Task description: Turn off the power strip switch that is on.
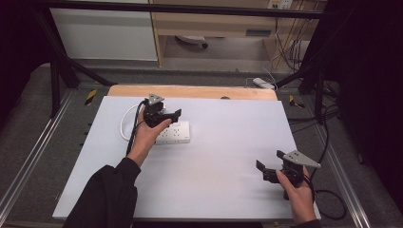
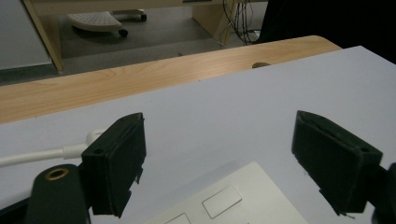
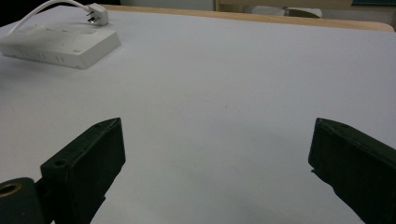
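White plastic power strip lying at the table's far left under the wide-open, empty left gripper: lower squarely, jaws astride the body, clear of the cord, before clenching.

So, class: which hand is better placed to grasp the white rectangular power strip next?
Probably the left: the left gripper hovers with open jaws over the white rectangular power strip; the right gripper is far across the table.

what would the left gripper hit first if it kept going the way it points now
Most likely the white power strip: the left gripper tilts down over it with its jaws wide apart and nothing between them. Depth is unclear; on a flatter line it would pass over the strip and meet the white tabletop beyond.
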The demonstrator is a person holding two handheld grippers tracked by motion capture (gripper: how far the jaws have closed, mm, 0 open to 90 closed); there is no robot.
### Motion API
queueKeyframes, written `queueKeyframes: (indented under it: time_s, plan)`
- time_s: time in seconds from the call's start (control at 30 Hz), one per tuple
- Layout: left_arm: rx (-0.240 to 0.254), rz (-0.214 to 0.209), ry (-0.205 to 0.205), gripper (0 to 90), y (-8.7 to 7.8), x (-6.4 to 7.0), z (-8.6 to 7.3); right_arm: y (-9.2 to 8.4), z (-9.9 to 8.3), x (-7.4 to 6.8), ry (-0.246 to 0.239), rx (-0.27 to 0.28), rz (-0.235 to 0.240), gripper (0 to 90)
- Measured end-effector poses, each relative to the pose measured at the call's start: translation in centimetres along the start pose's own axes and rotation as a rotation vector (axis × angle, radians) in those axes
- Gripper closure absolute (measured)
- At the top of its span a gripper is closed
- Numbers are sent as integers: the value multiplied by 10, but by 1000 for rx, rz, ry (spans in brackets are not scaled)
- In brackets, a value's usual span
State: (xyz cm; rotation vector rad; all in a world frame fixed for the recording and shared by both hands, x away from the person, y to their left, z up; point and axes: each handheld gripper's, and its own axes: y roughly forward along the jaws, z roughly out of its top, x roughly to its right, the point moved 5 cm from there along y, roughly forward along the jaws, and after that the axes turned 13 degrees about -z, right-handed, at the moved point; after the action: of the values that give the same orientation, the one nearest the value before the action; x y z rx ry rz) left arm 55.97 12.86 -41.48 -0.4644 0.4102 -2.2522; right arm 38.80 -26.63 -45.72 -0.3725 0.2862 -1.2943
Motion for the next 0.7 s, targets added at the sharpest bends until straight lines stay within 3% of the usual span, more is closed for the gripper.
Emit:
queueKeyframes:
  time_s: [0.4, 0.7]
  plan:
    - [-17, 14, -24, 332, 3, -8, -5, 0, 0, 0, 3, -3, -1, 43]
    - [-20, -1, -11, 536, 7, -6, -7, 0, 0, 0, 0, -4, -2, 43]
